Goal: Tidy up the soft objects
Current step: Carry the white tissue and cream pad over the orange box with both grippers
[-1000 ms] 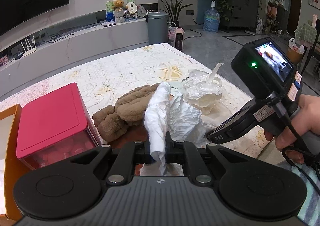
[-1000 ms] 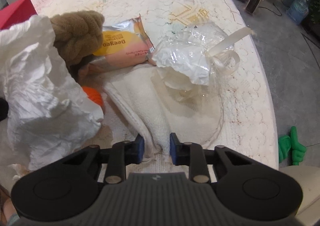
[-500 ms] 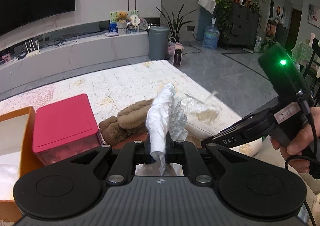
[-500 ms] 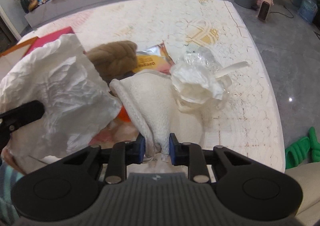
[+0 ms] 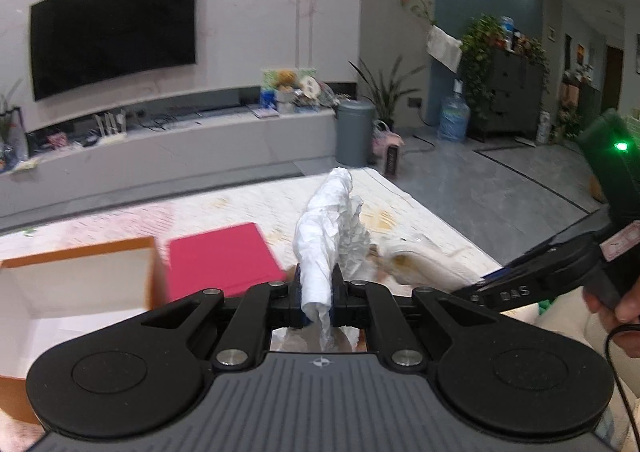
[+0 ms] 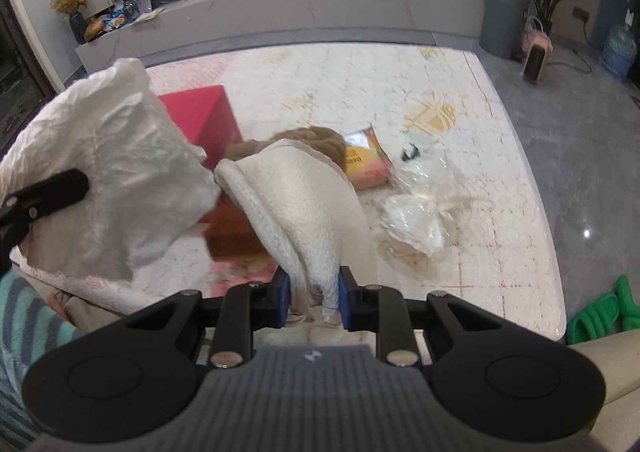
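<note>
My left gripper [image 5: 317, 294] is shut on a crumpled white paper sheet [image 5: 326, 228], held up off the table; the same paper [image 6: 108, 176] hangs large at the left of the right wrist view. My right gripper [image 6: 312, 298] is shut on a white textured towel [image 6: 308, 212], lifted so it drapes down toward the table. Behind the towel lie a brown plush piece [image 6: 316, 138], a yellow-pink snack packet [image 6: 366, 164] and a crinkled clear plastic bag [image 6: 416, 218]. The right gripper's body [image 5: 560, 272] shows at the right of the left wrist view.
A pink box [image 5: 222, 258] and an open orange box [image 5: 80, 292] with a white inside stand at the left on the patterned table [image 6: 480, 156]. An orange-brown item [image 6: 232, 228] sits under the towel. Green slippers [image 6: 600, 312] lie on the floor right of the table.
Both grippers rose from the table. The towel came up off the surface with the right gripper, and the paper went up with the left; the left view now faces more of the room.
</note>
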Demonstrator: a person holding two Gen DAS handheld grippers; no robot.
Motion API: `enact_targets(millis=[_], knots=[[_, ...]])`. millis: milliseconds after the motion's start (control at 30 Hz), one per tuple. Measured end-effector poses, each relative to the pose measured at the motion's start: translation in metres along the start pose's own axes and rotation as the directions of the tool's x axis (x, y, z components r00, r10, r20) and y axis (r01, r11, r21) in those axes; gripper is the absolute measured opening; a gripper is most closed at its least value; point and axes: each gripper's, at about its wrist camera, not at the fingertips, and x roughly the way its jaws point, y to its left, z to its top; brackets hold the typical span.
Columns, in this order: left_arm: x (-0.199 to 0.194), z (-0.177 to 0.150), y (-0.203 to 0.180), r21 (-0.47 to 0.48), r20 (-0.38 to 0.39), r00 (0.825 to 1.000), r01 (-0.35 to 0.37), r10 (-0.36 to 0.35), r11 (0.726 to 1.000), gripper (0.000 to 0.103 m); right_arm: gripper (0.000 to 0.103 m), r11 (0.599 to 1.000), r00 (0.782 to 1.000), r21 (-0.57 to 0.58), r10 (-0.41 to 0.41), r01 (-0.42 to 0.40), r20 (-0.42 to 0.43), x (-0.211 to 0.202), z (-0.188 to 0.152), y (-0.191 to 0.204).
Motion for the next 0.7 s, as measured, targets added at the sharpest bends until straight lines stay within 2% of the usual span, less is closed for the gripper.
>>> enact_targets(millis=[267, 400, 700], knots=[[-0.037, 0.001, 0.041, -0.036, 0.062, 0.995, -0.074, 0.077, 0.997, 0.009, 0.023, 0.997, 0.996, -0.077, 0.033, -0.027, 0.082, -0.037, 0.007, 0.047], [-0.058, 0.002, 0.068, -0.057, 0.084, 0.988, -0.121, 0.126, 0.991, 0.009, 0.023, 0.989, 0.989, -0.124, 0.089, -0.075, 0.114, -0.05, 0.015, 0.078], [-0.09, 0.004, 0.137, -0.112, 0.098, 0.946, -0.298, 0.309, 0.948, 0.009, 0.024, 0.946, 0.958, -0.247, 0.249, -0.209, 0.141, -0.054, 0.047, 0.165]])
